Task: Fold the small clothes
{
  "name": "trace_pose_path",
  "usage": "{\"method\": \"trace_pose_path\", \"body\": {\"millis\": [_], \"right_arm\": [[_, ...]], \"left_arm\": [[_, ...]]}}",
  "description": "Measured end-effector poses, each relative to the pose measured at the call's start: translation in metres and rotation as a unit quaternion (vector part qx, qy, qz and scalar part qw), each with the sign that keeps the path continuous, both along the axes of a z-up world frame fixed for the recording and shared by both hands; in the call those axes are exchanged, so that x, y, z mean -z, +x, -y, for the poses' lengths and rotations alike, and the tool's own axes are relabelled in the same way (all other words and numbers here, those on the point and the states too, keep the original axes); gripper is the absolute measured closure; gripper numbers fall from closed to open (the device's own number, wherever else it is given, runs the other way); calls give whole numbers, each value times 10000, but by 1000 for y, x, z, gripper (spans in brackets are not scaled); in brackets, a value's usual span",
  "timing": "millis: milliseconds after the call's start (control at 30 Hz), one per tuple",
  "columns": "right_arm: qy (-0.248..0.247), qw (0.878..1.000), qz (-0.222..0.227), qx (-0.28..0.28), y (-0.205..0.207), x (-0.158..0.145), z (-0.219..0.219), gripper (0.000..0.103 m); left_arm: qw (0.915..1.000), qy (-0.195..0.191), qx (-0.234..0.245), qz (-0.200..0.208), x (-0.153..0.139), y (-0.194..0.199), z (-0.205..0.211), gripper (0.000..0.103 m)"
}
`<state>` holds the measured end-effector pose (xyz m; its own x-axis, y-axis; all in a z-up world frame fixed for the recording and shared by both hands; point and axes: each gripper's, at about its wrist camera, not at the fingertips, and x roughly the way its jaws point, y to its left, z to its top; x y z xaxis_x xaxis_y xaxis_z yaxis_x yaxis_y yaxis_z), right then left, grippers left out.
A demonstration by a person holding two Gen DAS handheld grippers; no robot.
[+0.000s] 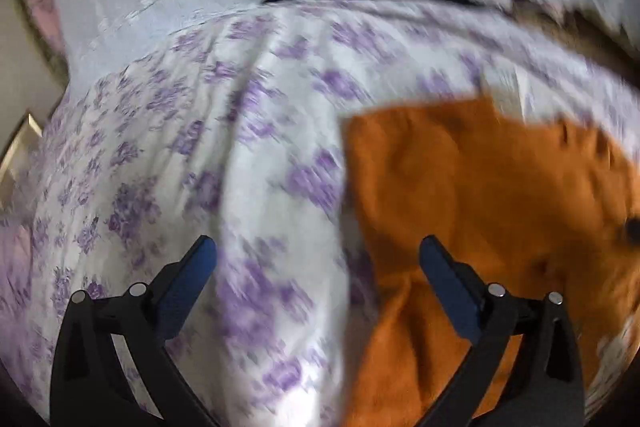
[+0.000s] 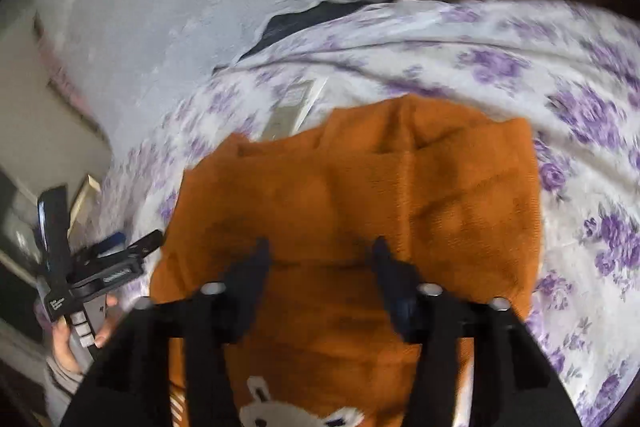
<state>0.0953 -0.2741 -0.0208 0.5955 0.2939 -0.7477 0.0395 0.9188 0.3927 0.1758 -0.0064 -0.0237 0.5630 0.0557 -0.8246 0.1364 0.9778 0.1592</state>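
On the left, the left gripper (image 1: 318, 251) hung with its jaws spread wide and nothing between them, above the flowered bedsheet (image 1: 248, 131) just beside the orange sweater (image 2: 360, 195). The sweater lay flat on the sheet. Over its middle the right gripper (image 2: 320, 251) stood partly open, pinching no cloth.

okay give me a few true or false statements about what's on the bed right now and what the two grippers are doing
1. The orange knitted garment lies on a white bedsheet with purple flowers. True.
2. The right gripper is clamped on a blue sock. False: its jaws stand apart over the orange garment, nothing pinched.
3. The left gripper is open. True.
4. The garment is plain all over. False: a white animal figure shows on it.
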Motion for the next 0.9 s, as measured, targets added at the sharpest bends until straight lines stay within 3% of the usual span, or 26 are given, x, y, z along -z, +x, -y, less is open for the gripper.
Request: {"method": "trace_pose_path", "body": {"millis": [33,67,133,200,333,500,700,733,767,800,900], "right_arm": [[-97,9998,-150,-21,2,5,-1,48],[-140,9996,-257,-10,2,14,0,52],[-155,9996,-183,171,-8,11,10,60],[-57,9997,-80,245,-29,-1,15,59],[-55,9995,240,208,-94,-19,22,48],[265,9984,236,443,-164,3,37,47],[607,9967,137,530,-193,22,37,46],[666,9966,152,471,-196,21,35,45],[717,9964,152,430,-199,22,34,45],[764,9961,147,409,-202,23,33,45],[844,9956,148,385,-211,24,31,46]], "left_arm": [[9994,299,85,-151,19,0,7,4],[9993,315,90,-195,28,-1,7,4],[9997,251,50,-45,28,-13,2,4],[9994,317,96,-109,22,-27,-3,4],[9981,-331,450,-258,14,-87,-34,4],[9905,-1006,894,-272,20,-162,-62,4],[9624,-2283,1383,-513,11,-195,-78,4],[9481,-2680,1537,-752,14,-197,-81,4],[9402,-2881,1579,-900,17,-199,-82,4],[9342,-3035,1568,-1026,21,-201,-83,4],[9270,-3198,1617,-1105,22,-209,-84,4]]}}
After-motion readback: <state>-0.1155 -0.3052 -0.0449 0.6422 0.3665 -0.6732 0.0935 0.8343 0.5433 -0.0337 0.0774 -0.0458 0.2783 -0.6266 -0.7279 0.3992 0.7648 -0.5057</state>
